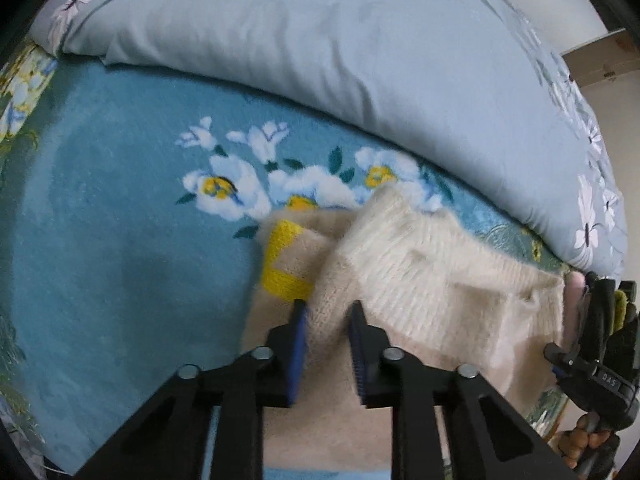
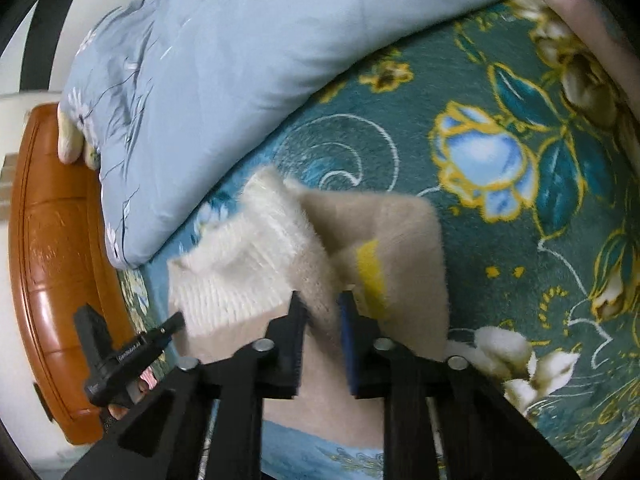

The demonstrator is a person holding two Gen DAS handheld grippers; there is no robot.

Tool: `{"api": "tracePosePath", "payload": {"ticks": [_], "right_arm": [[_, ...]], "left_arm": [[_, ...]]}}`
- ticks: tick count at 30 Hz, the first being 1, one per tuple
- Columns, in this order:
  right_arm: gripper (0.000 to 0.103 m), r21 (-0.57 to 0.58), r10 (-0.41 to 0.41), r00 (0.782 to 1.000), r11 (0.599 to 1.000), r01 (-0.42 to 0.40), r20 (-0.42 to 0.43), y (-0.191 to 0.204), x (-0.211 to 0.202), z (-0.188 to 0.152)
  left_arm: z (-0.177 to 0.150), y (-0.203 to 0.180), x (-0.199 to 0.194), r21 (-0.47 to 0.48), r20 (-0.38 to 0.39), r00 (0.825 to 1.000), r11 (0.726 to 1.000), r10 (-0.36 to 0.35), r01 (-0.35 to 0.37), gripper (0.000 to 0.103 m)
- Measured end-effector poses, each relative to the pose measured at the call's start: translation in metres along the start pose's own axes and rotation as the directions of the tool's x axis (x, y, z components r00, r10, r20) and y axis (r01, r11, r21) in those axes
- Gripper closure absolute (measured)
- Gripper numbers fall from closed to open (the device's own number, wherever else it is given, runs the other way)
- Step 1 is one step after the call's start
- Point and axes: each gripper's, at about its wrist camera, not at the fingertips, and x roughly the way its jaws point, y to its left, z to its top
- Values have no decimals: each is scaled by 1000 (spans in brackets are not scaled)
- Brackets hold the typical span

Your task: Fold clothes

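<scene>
A fuzzy beige sweater (image 1: 420,280) with a cream ribbed part and a yellow mark (image 1: 280,264) lies partly folded on the teal floral blanket (image 1: 120,220). My left gripper (image 1: 328,312) is shut on a fold of the sweater, the fabric pinched between its blue pads. In the right wrist view the same sweater (image 2: 392,232) shows, with its cream ribbed part (image 2: 240,264) at the left. My right gripper (image 2: 322,304) is shut on another fold of it. Each gripper shows at the edge of the other's view, the right one (image 1: 592,360) and the left one (image 2: 132,352).
A light blue floral duvet (image 1: 360,60) is bunched along the far side of the bed; it also shows in the right wrist view (image 2: 200,80). A brown wooden bed frame (image 2: 52,260) runs along the left. A cardboard box (image 1: 600,60) stands at the far right.
</scene>
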Motion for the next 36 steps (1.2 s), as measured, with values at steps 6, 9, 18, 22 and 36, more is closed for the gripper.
{"api": "tracePosePath", "payload": {"ticks": [6,9,18,22,36], "right_arm": [[92,50,48,994,997,-53,98,-8,-19,-1],[92,91,17,997,996,-23,71,-20,-5,0],[80,71,-31,997,997,26,64,-24,1,-1],[30,29,-25,997,999,22,77,-29,-6,-12],[18,149,21,999,988,-26,35,-64,35,-22]], "left_arm": [[1,20,-18,-72,64,995,994,-75,80,87],[3,21,4,-70,19,999,997,-30,31,86],[10,20,5,-13,9,1000,1000,-22,22,56],[9,31,5,-8,9,1000,1000,-29,29,36],[10,42,47,-22,-125,972,980,-197,196,26]]}}
